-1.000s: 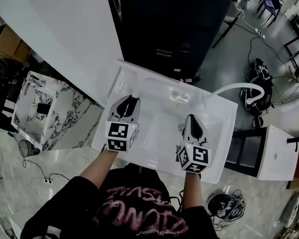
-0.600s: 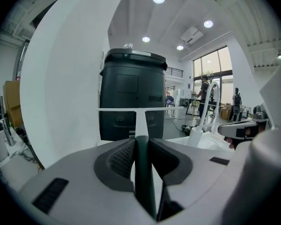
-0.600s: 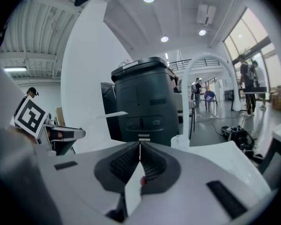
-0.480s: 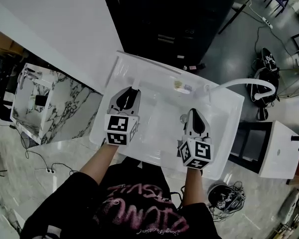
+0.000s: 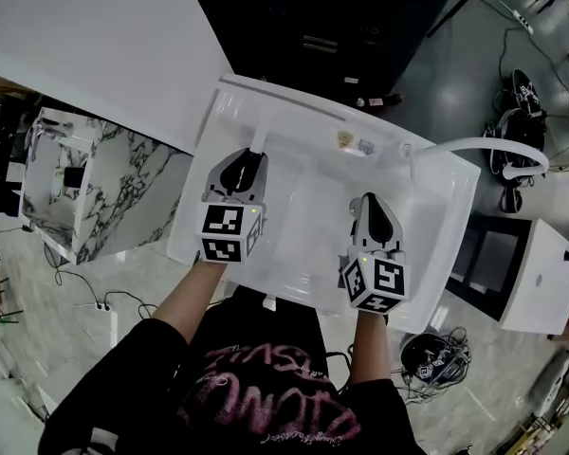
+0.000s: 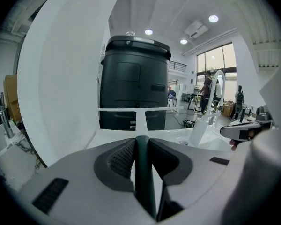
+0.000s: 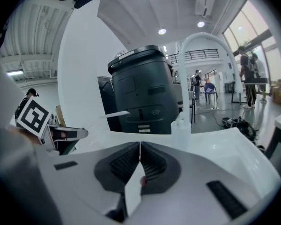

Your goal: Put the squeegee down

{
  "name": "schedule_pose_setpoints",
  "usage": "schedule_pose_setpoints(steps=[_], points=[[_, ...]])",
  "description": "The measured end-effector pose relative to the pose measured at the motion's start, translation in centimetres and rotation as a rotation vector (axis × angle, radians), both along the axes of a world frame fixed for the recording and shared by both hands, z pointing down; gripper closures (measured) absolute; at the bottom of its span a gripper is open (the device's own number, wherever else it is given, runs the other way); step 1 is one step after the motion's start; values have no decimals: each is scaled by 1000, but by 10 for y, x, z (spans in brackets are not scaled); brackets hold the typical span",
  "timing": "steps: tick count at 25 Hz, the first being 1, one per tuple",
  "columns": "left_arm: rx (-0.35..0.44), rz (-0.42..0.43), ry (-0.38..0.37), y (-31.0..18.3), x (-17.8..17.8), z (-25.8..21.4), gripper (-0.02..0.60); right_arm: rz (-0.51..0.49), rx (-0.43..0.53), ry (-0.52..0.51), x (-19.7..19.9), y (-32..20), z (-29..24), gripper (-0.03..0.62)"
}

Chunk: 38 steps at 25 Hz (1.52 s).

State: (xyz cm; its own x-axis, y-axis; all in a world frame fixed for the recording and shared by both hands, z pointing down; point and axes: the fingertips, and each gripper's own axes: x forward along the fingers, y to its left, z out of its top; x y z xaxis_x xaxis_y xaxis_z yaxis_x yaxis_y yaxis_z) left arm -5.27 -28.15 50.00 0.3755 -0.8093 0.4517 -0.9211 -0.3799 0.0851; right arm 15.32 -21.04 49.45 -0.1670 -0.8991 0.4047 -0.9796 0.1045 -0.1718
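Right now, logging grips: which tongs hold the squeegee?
The left tongs, clamped on the squeegee by its dark handle; the right tongs are shut, without it.

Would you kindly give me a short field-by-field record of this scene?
setting: white sink with arched faucet; dark barrel behind it
left gripper: jaws shut on the dark handle of the squeegee, blade pointing ahead over the sink
right gripper: jaws together, nothing held, above the sink
task status: squeegee held, not yet put down

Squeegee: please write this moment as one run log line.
left claw: shut on squeegee | squeegee: over sink, not yet down | right claw: shut, empty
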Motion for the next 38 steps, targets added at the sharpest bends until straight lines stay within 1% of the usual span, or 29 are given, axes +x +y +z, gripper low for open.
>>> schedule_pose_setpoints(steps=[9,26,38], points=[[-51,-2,-15,-2,4,35,487,-5,-50,-3,3,1,32,572],[-136,-4,-69,-2,10,91,487,24,-126,-32,14,9,83,572],[-169,3,-89,-8,15,119,486,46,-157,-43,25,11,107,572]])
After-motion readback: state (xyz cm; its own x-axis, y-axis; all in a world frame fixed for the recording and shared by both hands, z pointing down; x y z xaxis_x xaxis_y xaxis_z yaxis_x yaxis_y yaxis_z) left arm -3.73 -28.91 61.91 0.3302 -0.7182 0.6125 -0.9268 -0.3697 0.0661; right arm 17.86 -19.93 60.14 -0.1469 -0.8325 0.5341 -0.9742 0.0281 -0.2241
